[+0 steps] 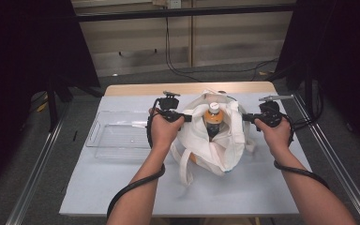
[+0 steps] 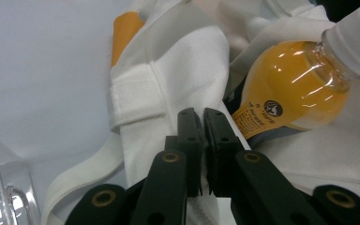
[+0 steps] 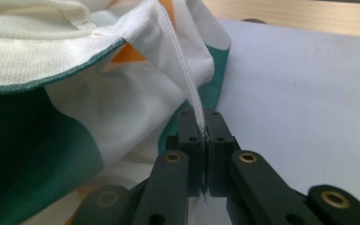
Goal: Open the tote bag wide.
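A: Left gripper [image 2: 202, 123]?
B: Jaws clamped on the left rim of the white bag [image 1: 225, 140]. Right gripper [image 3: 205, 125] pinches the opposite rim — mouth spread wide.
A: Contents?
B: Orange drink bottle [image 1: 213, 117] upright inside, white cap. Bag sits mid-table [image 1: 122, 187] — clear tray [image 1: 117, 136] just left.

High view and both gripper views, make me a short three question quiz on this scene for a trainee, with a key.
1. True or false: both grippers are shut on the white bag.
2. What stands inside the bag? A) a bottle of orange drink B) a mug C) a book
3. On which side of the bag does the clear tray lie in the high view?

Key:
1. True: the left gripper and the right gripper each pinch its fabric.
2. A, the bottle.
3. Left.
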`<state>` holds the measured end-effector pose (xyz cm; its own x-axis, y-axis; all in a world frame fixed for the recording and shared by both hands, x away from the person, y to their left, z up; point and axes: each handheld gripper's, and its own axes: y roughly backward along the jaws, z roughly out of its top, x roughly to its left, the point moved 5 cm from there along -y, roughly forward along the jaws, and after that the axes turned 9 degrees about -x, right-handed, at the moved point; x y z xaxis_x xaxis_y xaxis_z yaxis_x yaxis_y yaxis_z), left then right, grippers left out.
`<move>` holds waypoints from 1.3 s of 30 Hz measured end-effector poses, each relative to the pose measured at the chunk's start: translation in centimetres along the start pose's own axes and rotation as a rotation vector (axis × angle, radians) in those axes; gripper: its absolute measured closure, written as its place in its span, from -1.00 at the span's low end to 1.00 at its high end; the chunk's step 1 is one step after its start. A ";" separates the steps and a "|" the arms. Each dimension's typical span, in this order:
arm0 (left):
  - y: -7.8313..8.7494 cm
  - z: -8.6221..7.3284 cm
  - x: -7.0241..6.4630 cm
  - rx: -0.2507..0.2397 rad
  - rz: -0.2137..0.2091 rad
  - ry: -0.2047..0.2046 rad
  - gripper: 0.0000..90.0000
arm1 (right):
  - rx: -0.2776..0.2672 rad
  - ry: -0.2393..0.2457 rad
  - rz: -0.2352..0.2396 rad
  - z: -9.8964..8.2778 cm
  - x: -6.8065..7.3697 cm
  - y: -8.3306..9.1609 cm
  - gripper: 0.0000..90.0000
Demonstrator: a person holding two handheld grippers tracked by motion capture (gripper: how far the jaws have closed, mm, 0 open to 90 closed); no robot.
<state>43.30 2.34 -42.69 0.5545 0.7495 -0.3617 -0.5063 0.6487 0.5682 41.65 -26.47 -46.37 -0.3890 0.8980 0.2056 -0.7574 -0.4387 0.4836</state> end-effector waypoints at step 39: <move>0.3 0.4 -0.3 -0.042 -0.040 0.041 0.91 | -0.006 0.049 -0.011 2.2 0.3 0.9 0.38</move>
<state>43.23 2.30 -42.12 0.5477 0.7272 -0.4138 -0.5122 0.6825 0.5214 42.03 -26.57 -43.96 -0.4054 0.9004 0.1581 -0.7652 -0.4289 0.4801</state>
